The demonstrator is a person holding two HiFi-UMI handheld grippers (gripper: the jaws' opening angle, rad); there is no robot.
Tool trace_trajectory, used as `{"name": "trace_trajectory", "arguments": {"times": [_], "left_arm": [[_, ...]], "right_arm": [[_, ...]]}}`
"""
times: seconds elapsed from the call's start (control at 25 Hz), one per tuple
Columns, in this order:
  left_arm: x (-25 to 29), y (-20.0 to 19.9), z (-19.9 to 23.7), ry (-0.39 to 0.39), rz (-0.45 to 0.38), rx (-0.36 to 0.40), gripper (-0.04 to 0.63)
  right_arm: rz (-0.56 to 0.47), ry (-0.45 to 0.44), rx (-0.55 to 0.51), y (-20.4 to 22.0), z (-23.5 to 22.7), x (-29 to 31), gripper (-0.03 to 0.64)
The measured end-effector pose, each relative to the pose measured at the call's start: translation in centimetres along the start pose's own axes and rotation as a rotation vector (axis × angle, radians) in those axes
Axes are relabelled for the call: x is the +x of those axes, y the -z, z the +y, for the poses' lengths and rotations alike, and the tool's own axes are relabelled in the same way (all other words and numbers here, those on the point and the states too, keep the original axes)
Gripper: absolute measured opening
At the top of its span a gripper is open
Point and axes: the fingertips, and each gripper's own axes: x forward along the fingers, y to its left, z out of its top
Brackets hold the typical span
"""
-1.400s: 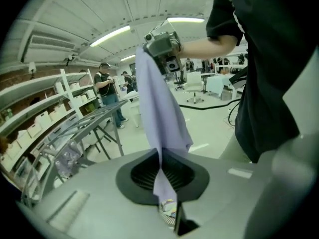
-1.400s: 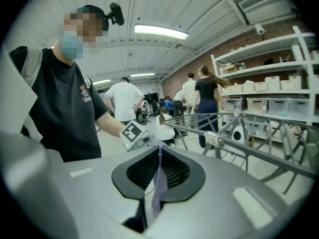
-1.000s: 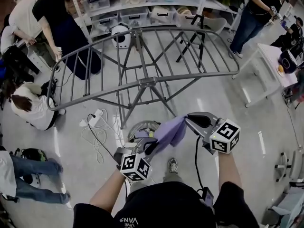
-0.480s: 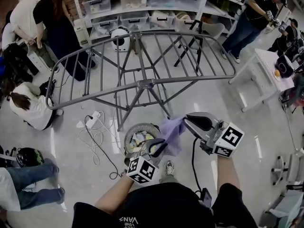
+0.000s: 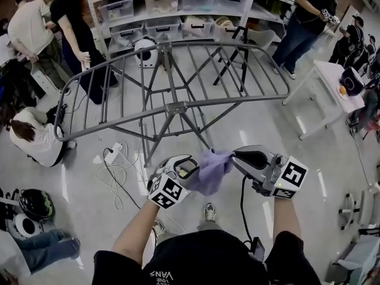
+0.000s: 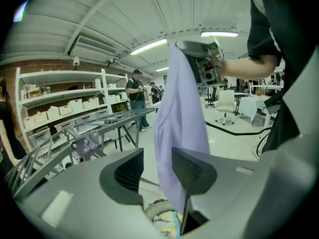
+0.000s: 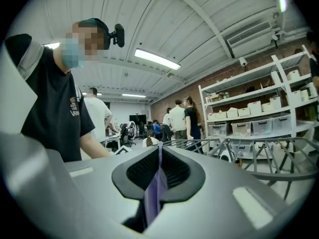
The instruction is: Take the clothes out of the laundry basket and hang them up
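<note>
A lavender cloth (image 5: 209,168) hangs from my right gripper (image 5: 234,154), which is shut on its top edge; the fabric shows pinched between those jaws (image 7: 158,180). My left gripper (image 5: 189,167) is close against the cloth's left side. Its jaws have just been opening and now stand apart (image 6: 157,158). The cloth (image 6: 179,128) hangs just beyond them, partly in the gap, and the pads do not press it. The laundry basket (image 6: 160,214), with colourful clothes in it, peeks out below the left jaws. The grey drying rack (image 5: 172,105) stands ahead with bare rails.
A power strip and cables (image 5: 113,156) lie on the floor left of the rack's legs. Shelves with storage bins (image 5: 178,10) stand behind the rack. Several people are at the left and the far right. A white table (image 5: 332,85) is at the right.
My left gripper has come up from the basket to the cloth's left side and its jaws have parted. The right gripper still holds the cloth. The basket has left the head view.
</note>
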Motion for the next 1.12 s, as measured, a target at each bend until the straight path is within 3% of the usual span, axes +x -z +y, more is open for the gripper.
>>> {"name": "trace_trajectory", "arguments": {"times": [0.08,0.2,0.48,0.52,0.56,0.6,0.64,0.8,1.12], "left_arm": [[1.5,0.0,0.2,0.069,0.006,-0.004,0.186],[3.1,-0.6,-1.3,0.271,-0.012,-0.015,0.212],[4.9,-1.6,-5.8,0.576,-0.038,-0.044,0.207],[5.1,-1.8,-6.5,0.603,-0.042,-0.039,0.197],[5.3,-2.0,-7.0,0.614,-0.045,-0.032,0.142],[5.6,-2.2,-7.1,0.609,-0.046,-0.024,0.059],[5.8,-2.3,-7.1,0.592,-0.047,-0.018,0.021],[6.0,-2.0,-5.3,0.476,-0.034,0.009,0.02],[2.2,-2.3,1.4,0.131,-0.026,0.039,0.017]], "right_arm": [[0.004,-0.03,-0.011,0.0,0.6,0.0,0.025],[0.007,-0.046,-0.013,0.1,1.0,-0.1,0.025],[0.022,-0.069,0.012,0.3,1.9,-0.4,0.025],[0.025,-0.065,0.013,0.4,1.9,-0.6,0.025],[0.031,-0.058,0.012,0.6,1.8,-0.8,0.025],[0.037,-0.05,0.009,0.7,1.7,-1.0,0.025],[0.042,-0.042,0.008,0.9,1.5,-1.3,0.025],[0.052,0.008,0.017,1.3,0.5,-2.3,0.025],[0.082,0.151,0.044,2.4,-2.5,-4.7,0.025]]}}
